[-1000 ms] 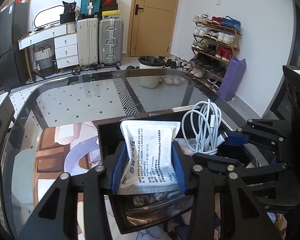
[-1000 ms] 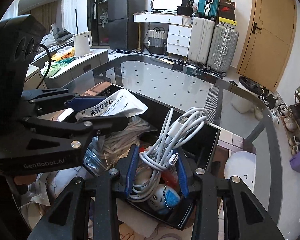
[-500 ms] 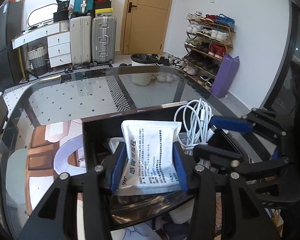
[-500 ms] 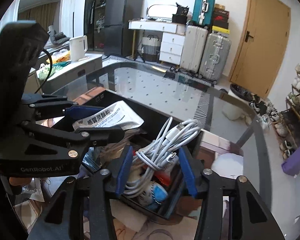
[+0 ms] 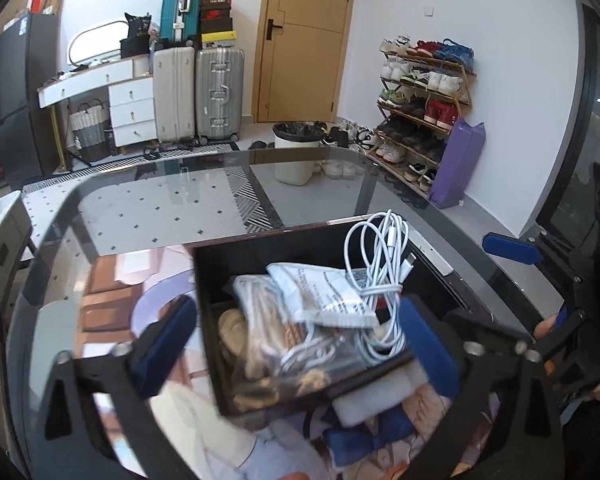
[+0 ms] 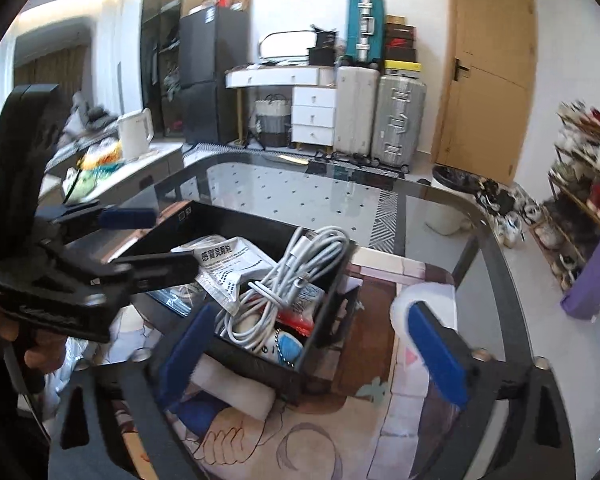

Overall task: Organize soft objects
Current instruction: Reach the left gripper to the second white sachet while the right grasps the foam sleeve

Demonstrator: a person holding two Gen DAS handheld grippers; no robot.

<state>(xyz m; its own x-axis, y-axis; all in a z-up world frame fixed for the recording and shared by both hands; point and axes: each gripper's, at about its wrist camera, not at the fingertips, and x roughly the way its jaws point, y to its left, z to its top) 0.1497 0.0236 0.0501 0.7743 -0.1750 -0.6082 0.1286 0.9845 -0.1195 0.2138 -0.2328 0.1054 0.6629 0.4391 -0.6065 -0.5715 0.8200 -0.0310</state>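
Observation:
A black box stands on the glass table. Inside lie a white printed sachet, a coiled white cable, a clear bag of rope and small toys. My left gripper is open and empty, its blue pads wide apart at the box's near wall. My right gripper is open and empty, above the box's near corner. The left gripper also shows in the right wrist view, jaws spread over the box.
A patterned mat lies under the box, with a white foam piece and blue cloth beside it. The glass table edge curves to the right. Suitcases, a bin and a shoe rack stand beyond.
Both grippers have opened. The sachet dropped from the left gripper and the cable from the right into the box. Both grippers pulled back towards me.

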